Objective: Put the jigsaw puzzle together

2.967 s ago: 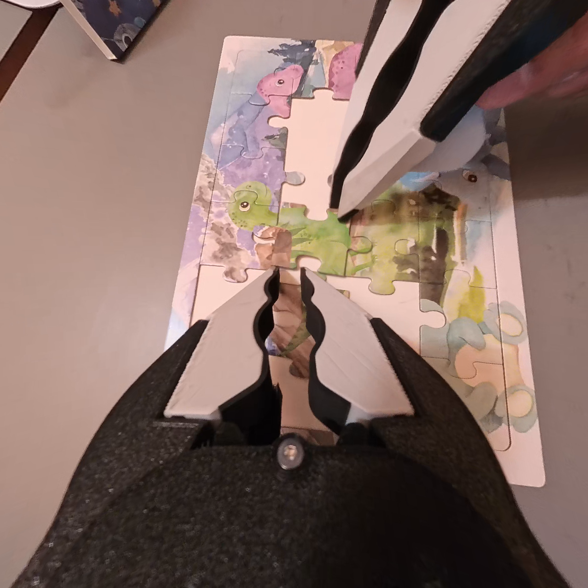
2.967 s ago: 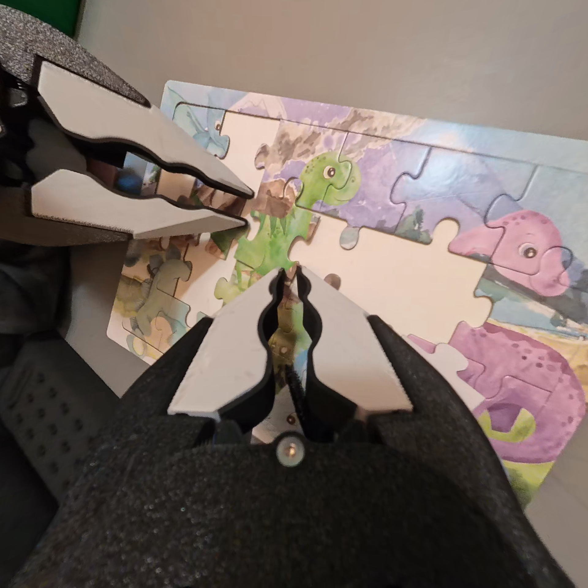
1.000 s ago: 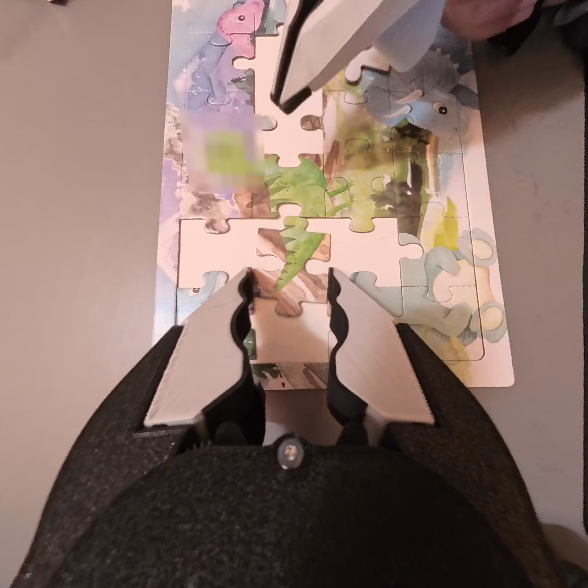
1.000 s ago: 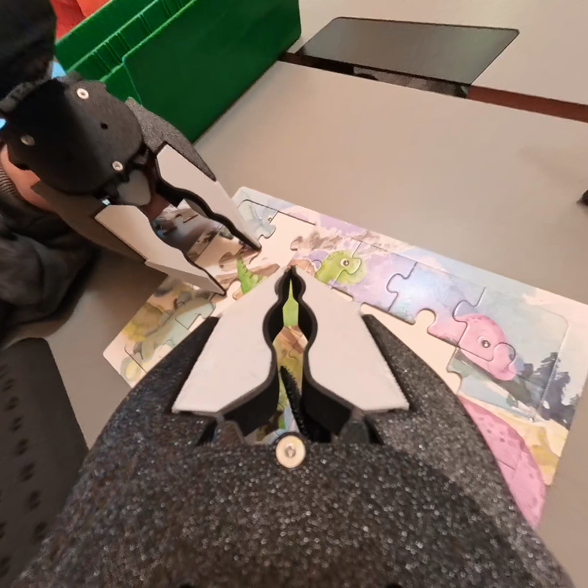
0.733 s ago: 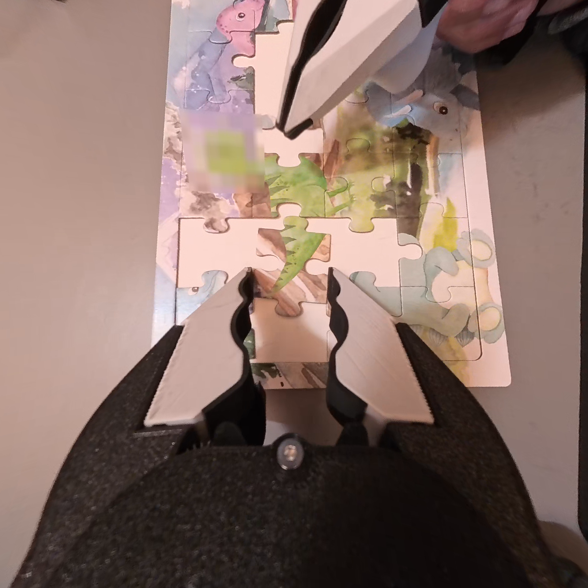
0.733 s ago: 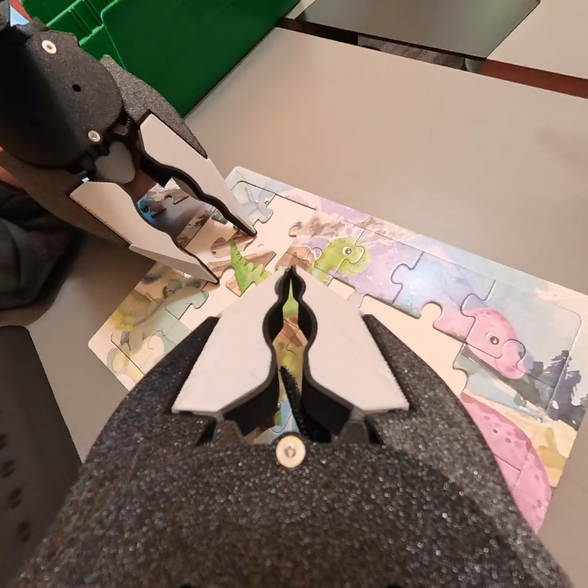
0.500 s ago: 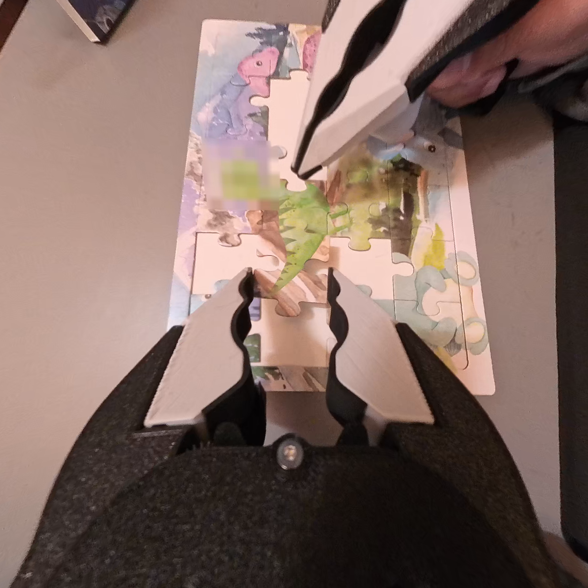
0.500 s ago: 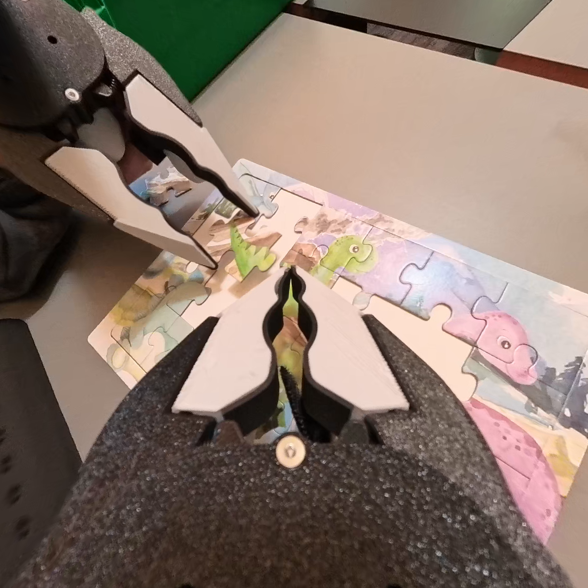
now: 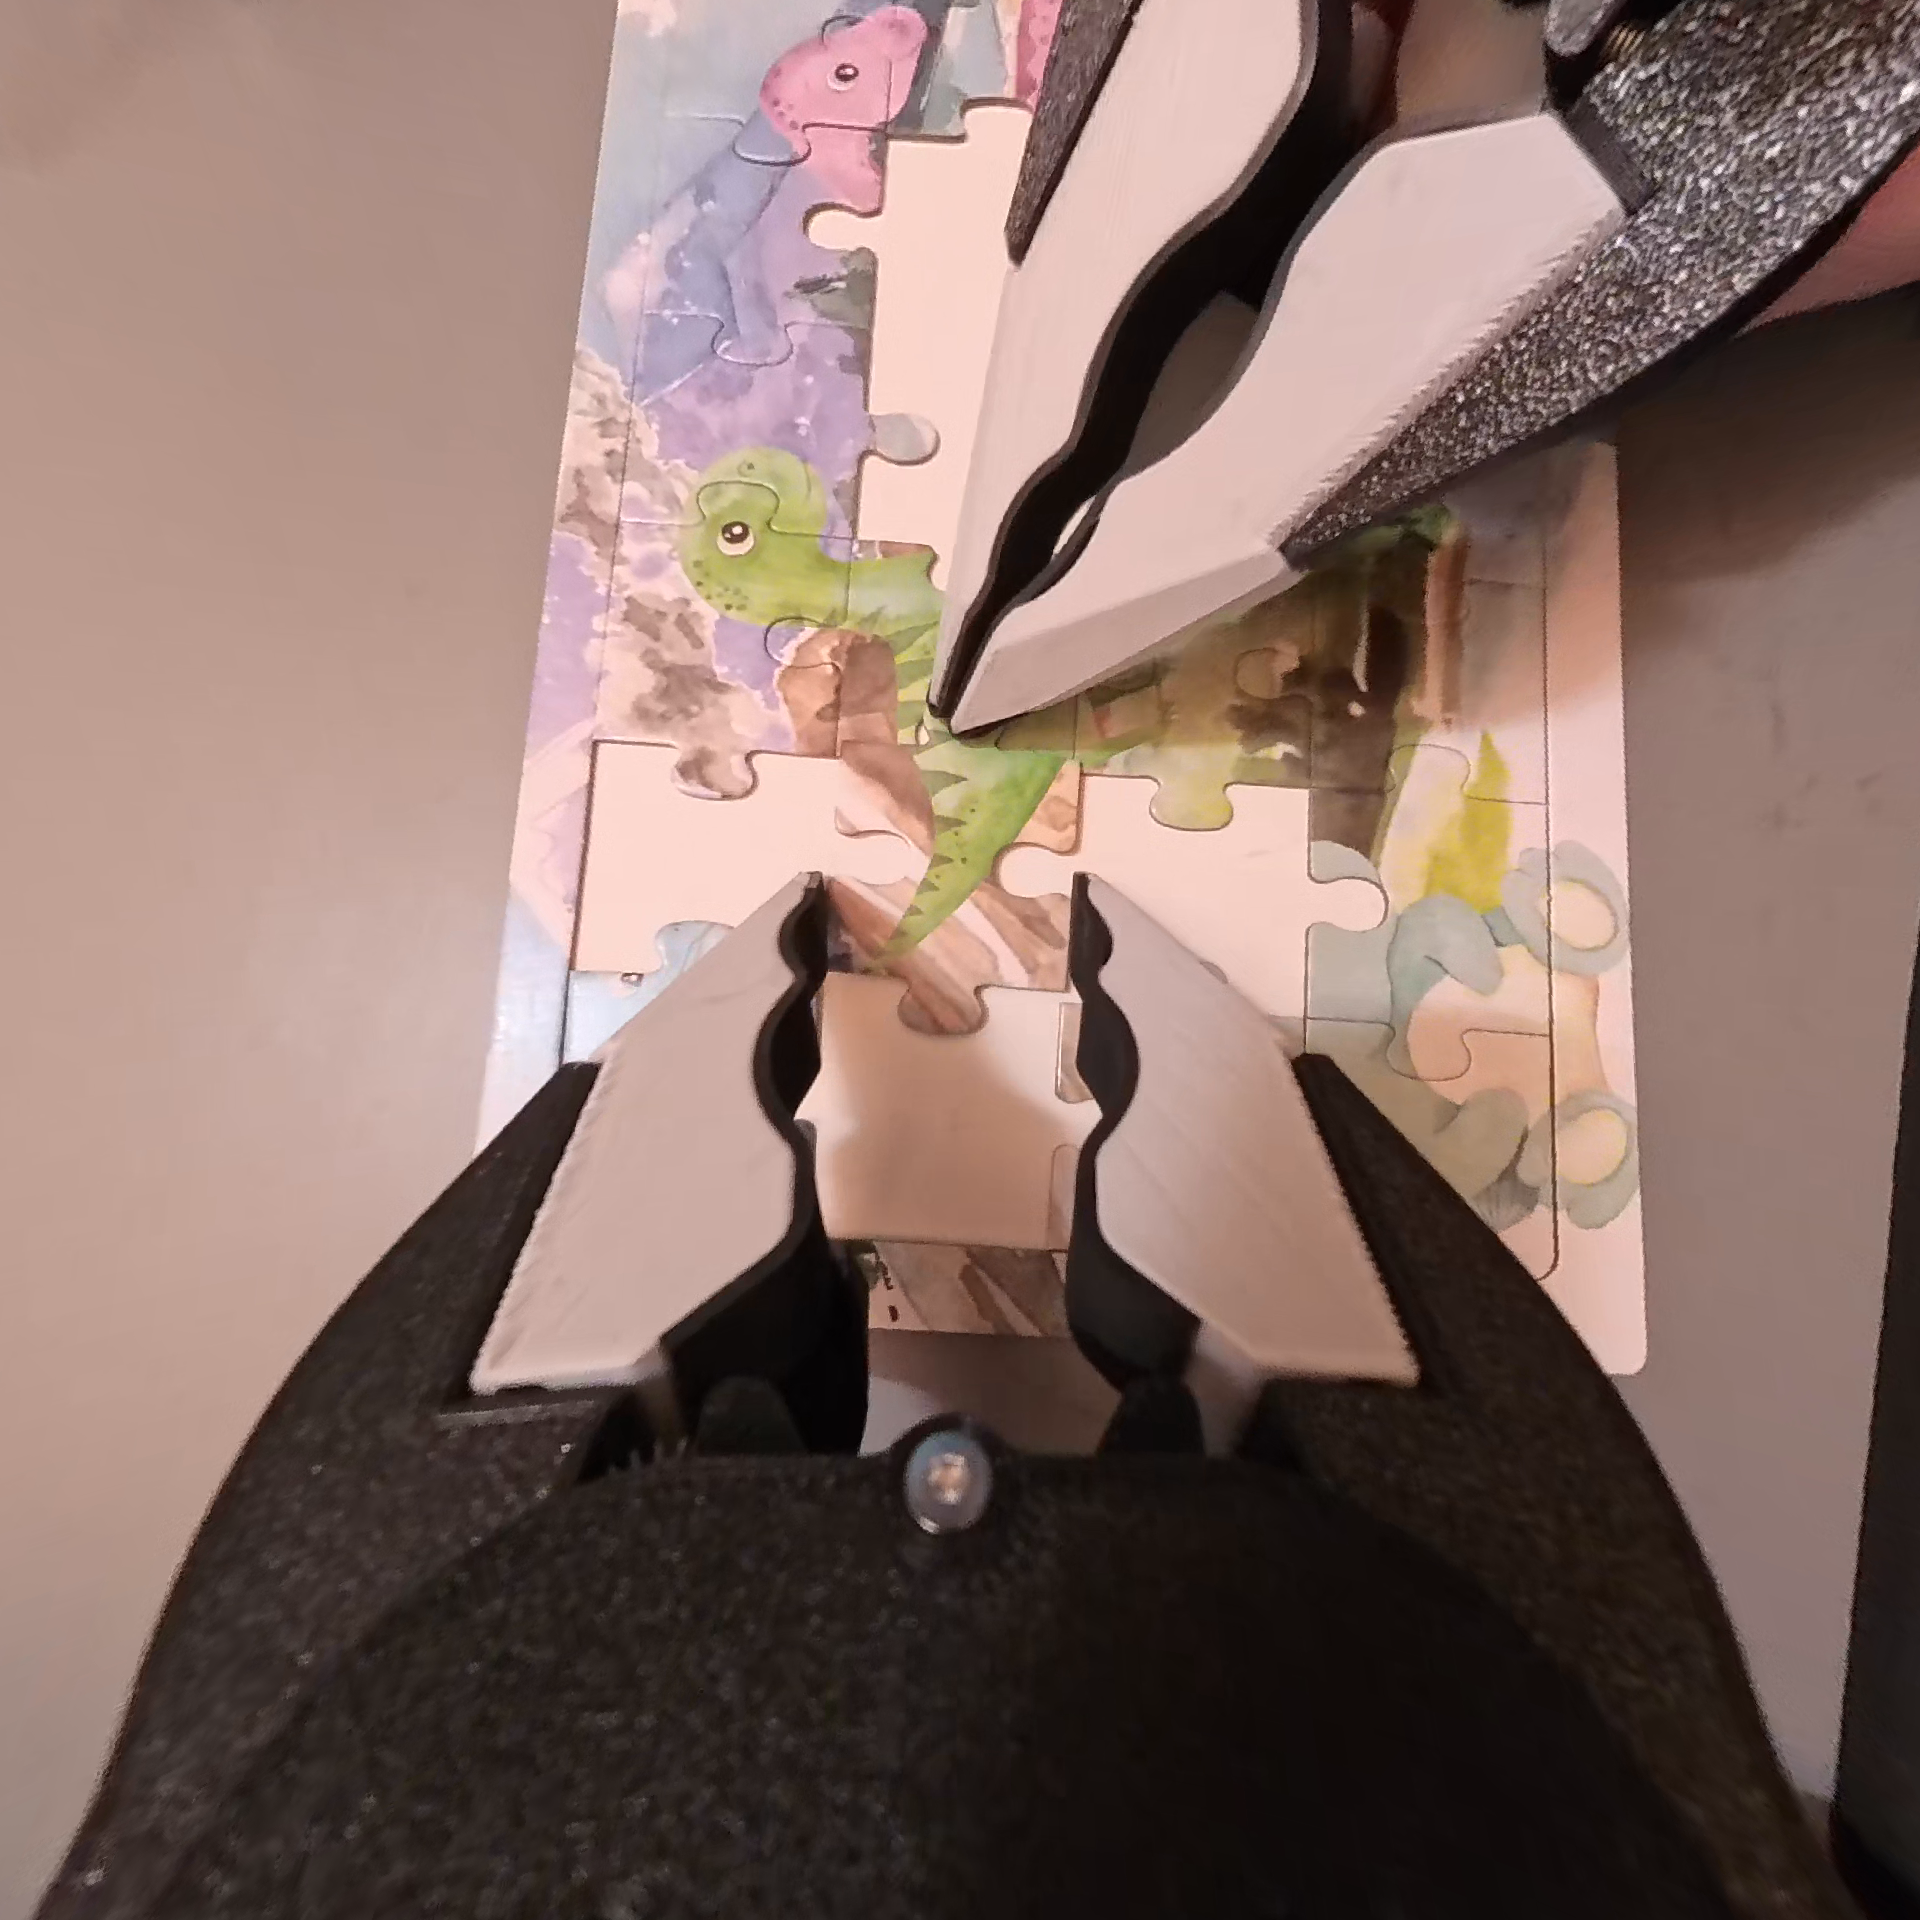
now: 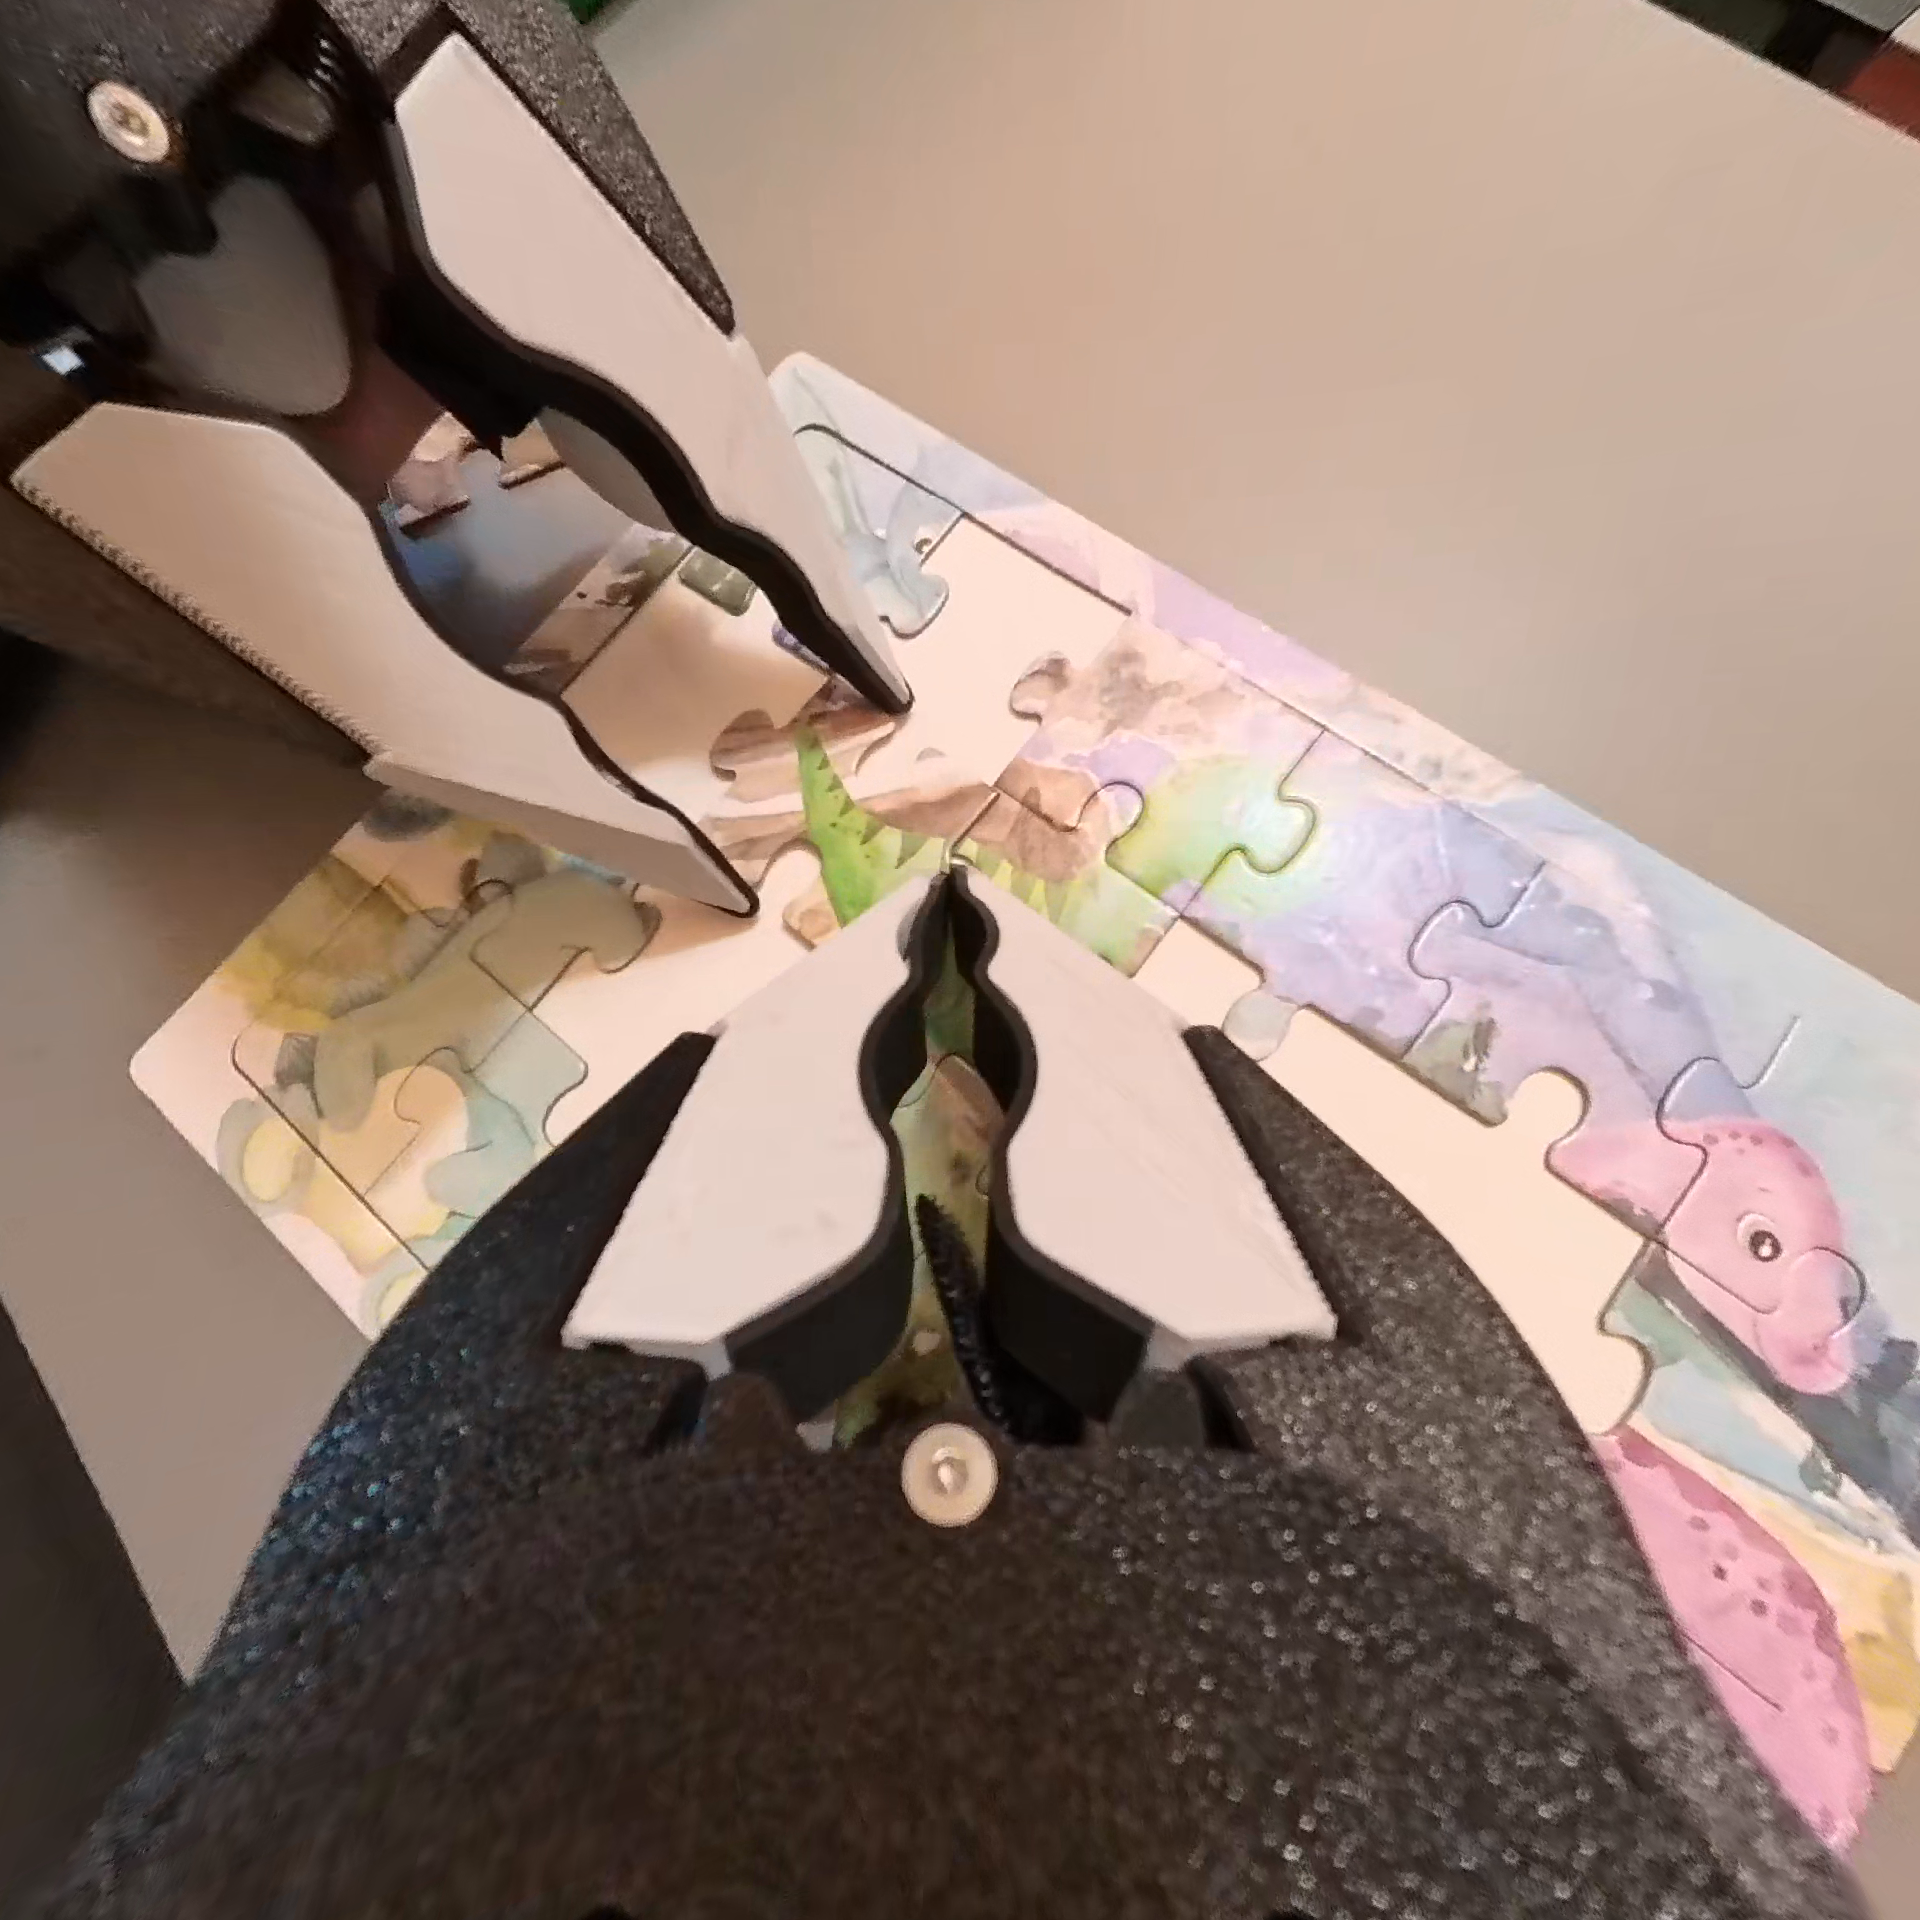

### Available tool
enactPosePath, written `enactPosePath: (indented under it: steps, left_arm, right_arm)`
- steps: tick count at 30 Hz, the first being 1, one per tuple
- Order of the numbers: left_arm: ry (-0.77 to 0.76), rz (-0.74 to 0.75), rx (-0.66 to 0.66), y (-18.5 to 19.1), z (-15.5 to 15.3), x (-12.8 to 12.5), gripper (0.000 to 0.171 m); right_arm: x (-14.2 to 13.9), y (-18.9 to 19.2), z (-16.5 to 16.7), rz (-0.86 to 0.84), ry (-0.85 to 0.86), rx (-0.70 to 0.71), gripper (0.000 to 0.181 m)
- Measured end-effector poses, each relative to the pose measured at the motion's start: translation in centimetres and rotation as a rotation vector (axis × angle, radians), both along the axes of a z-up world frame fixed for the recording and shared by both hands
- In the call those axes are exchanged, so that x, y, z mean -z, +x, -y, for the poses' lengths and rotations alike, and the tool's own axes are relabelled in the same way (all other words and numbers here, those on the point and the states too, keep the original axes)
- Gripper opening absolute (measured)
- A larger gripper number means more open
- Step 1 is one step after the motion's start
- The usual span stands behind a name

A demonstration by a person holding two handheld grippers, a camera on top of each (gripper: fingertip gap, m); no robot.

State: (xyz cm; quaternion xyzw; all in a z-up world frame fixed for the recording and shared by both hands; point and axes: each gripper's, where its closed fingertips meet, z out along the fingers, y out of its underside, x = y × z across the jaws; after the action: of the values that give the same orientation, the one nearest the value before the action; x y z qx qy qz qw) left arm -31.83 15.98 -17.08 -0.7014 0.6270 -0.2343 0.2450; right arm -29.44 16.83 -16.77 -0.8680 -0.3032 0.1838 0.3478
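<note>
The flat cardboard jigsaw puzzle in its pale, round-cornered tray (image 9: 1590,1309), printed with soft watercolour dinosaurs, lay on the smooth grey-beige tabletop (image 9: 260,623), partly filled, with bare cream patches of tray showing where pieces were missing. The loose piece carrying the green spiked dinosaur tail over brown rock (image 9: 971,842) sat in the middle of the board, its upper edge against the placed green dinosaur body and its knob pointing toward the near edge. The left gripper (image 9: 945,894), black grainy plastic with pale wedge-shaped fingers and wavy dark inner pads, stood with its fingers spread wide, straddling the lower half of that piece, apparently to steady or square it rather than to grip it; whether the tips touched the board could not be told. The right gripper (image 10: 951,883), of the same make, had its fingers drawn almost together with nothing between them, so that they formed a single blunt point resting at the seam where the tail piece met the green body, seemingly to press or nudge the piece into its socket. The die-cut knobs and hollows looked shallow and snug, so a thin piece like this would likely need flat downward pressure to seat, and could ride up over a neighbour if pushed at an angle.
</note>
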Motion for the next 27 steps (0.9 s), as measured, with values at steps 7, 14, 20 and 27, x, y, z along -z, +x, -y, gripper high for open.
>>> enactPosePath:
  steps: [7, 14, 20, 27]
  left_arm:
    - [0.0, -0.008, -0.003, -0.1, 0.0, 0.0, 0.047]
    - [-0.044, 0.115, 0.033, 1.2, 1.1, -2.1, 0.028]
    - [-0.011, 0.042, 0.022, 0.6, 0.7, -0.1, 0.0]
    - [-0.054, 0.053, 0.012, 0.5, 0.8, -0.3, 0.0]
  right_arm:
    - [0.1, -0.3, -0.1, 0.016, 0.004, -0.025, 0.0]
    - [0.2, -0.3, 0.0, -0.027, -0.026, -0.023, 0.0]
    - [-0.1, -0.2, 0.1, -0.011, -0.008, -0.016, 0.0]
    - [0.2, -1.4, 1.7, 0.008, 0.003, -0.108, 0.0]
